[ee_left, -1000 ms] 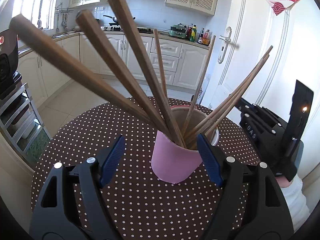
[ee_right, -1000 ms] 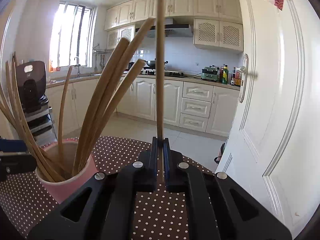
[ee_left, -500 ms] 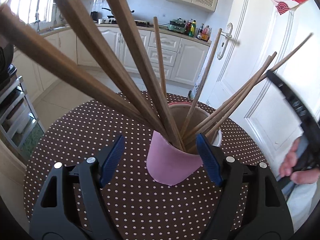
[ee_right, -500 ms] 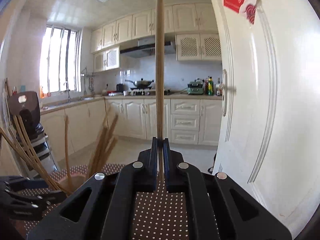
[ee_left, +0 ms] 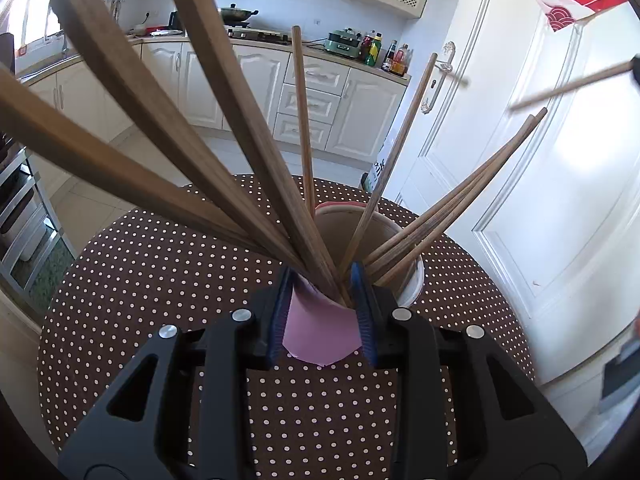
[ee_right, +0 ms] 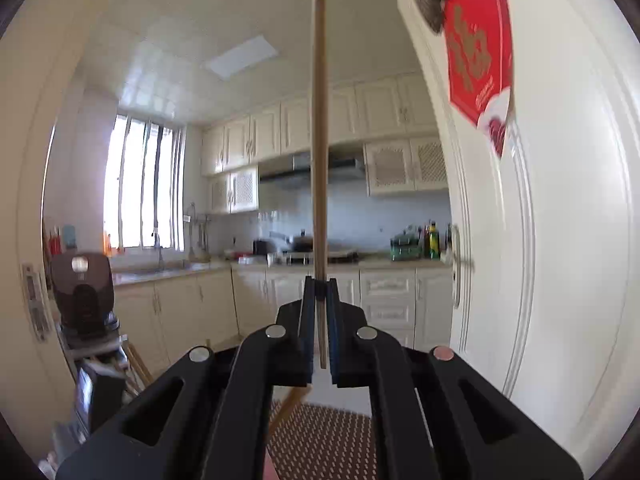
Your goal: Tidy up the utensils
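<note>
A pink cup (ee_left: pixel 320 336) stands on the brown polka-dot table (ee_left: pixel 160 280) and holds several brown wooden chopsticks (ee_left: pixel 248 128) that fan outward. My left gripper (ee_left: pixel 322 280) is shut on the cup's near rim, its blue pads on either side of the wall. My right gripper (ee_right: pixel 319 280) is shut on a single light wooden chopstick (ee_right: pixel 319 132) and holds it upright, high above the table. That chopstick also shows in the left wrist view (ee_left: pixel 572 88) at the upper right.
A white door (ee_left: pixel 540 200) is close on the right. Kitchen cabinets (ee_left: pixel 312 96) and a counter run along the back. A metal shelf rack (ee_left: pixel 24 208) with an appliance stands at the left. The table edge (ee_right: pixel 320 436) shows below the right gripper.
My left gripper has closed from wide open onto the cup's rim. My right gripper has risen with the single chopstick, away from the cup.
</note>
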The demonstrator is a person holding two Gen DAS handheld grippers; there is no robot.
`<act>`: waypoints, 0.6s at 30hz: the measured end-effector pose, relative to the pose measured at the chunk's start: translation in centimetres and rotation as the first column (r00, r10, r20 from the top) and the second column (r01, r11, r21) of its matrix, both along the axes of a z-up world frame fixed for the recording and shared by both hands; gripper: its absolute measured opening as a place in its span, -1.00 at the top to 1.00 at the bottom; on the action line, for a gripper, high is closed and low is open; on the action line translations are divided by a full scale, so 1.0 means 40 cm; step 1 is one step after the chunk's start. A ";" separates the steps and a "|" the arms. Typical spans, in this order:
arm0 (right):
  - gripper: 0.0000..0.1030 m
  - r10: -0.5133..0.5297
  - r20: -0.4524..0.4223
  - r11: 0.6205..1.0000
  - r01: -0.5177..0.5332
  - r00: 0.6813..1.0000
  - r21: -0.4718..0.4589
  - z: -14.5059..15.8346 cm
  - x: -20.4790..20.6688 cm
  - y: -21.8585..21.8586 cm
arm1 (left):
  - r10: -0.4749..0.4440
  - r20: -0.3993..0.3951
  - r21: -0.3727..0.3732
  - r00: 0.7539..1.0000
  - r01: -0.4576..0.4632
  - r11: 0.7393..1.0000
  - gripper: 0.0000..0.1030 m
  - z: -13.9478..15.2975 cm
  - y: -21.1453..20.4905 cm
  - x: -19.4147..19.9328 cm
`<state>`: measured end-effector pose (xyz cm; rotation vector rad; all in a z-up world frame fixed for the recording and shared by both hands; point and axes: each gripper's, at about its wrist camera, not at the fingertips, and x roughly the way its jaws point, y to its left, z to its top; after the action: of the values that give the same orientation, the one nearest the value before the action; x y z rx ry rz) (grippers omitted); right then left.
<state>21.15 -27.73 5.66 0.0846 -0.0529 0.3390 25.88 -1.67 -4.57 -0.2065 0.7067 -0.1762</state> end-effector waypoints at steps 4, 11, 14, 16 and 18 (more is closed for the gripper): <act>0.92 0.106 0.007 0.994 -0.106 0.994 0.021 0.026 -0.016 0.039 | 0.003 0.004 0.007 1.000 -0.003 1.000 0.41 0.002 0.003 -0.001; 0.92 0.171 -0.180 0.975 -0.193 0.969 -0.110 -0.110 0.045 0.174 | 0.008 0.010 0.017 1.000 -0.008 1.000 0.41 0.001 -0.008 -0.005; 0.92 0.177 -0.265 0.968 -0.216 0.948 -0.125 -0.169 0.081 0.200 | 0.015 0.017 0.031 1.000 -0.015 0.999 0.41 -0.002 -0.016 -0.007; 0.92 0.183 -0.311 0.965 -0.231 0.932 -0.124 -0.196 0.100 0.207 | 0.014 0.021 0.034 1.000 -0.015 0.999 0.41 -0.002 -0.019 -0.008; 0.92 0.191 -0.356 0.962 -0.247 0.915 -0.118 -0.211 0.110 0.214 | 0.017 0.025 0.039 1.000 -0.018 0.999 0.41 -0.002 -0.015 -0.009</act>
<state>25.57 -19.17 -2.78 -0.0126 0.3323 0.5495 25.51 -2.25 -4.64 -0.1728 0.6827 -0.1478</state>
